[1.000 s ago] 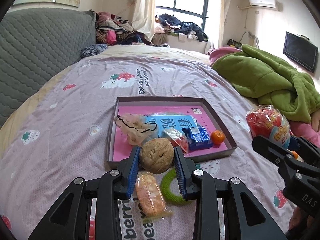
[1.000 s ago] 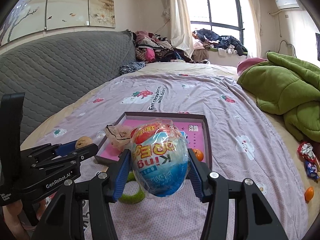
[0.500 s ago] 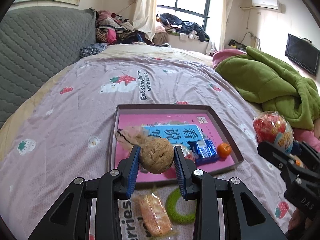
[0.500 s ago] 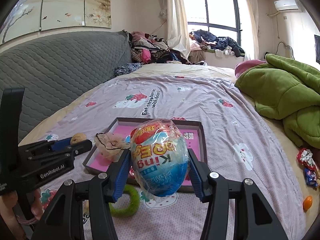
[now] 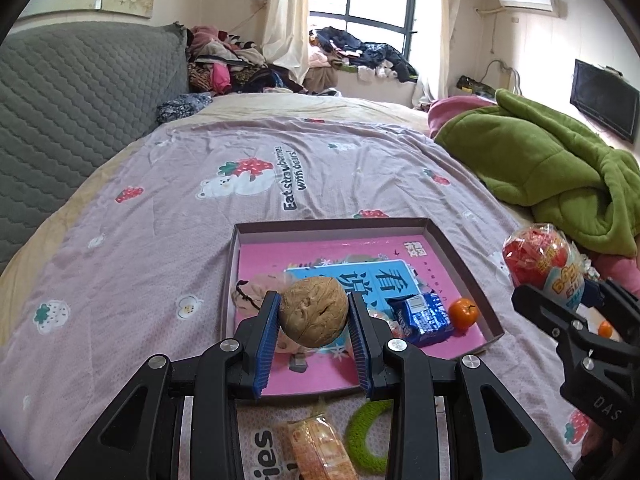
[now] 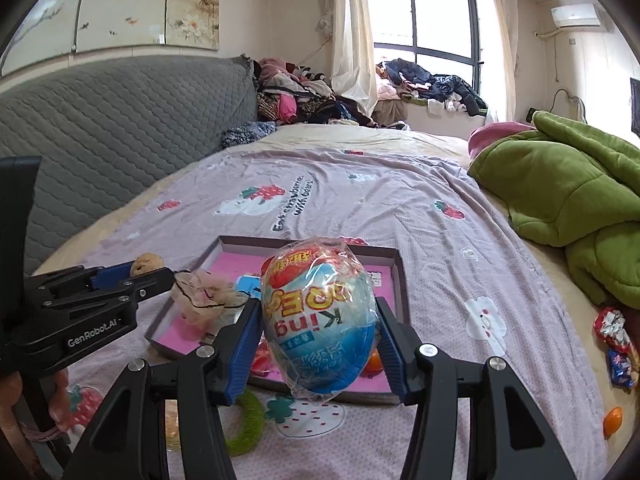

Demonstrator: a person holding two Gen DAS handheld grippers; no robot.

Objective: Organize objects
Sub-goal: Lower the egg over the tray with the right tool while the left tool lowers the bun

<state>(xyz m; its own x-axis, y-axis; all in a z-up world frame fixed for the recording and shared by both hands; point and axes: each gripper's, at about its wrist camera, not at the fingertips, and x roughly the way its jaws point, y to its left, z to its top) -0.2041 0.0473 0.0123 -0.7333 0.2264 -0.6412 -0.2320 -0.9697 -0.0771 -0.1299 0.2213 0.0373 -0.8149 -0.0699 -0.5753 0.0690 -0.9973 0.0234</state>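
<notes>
Over the tray (image 5: 460, 256) – left gripper (image 5: 314, 314) is clamping a walnut (image 5: 314, 312), right gripper (image 6: 318, 330) is gripping a wrapped toy egg (image 6: 318, 320) – probably lowering both in next, then releasing.

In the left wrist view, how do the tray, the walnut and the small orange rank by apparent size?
1. tray
2. walnut, though it is much nearer the camera, so the comparison with the orange is unsure
3. small orange

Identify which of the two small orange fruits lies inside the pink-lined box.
The orange fruit beside the blue snack packet, near the pink-lined box's right wall. The other orange fruit lies out on the bedsheet.
</notes>
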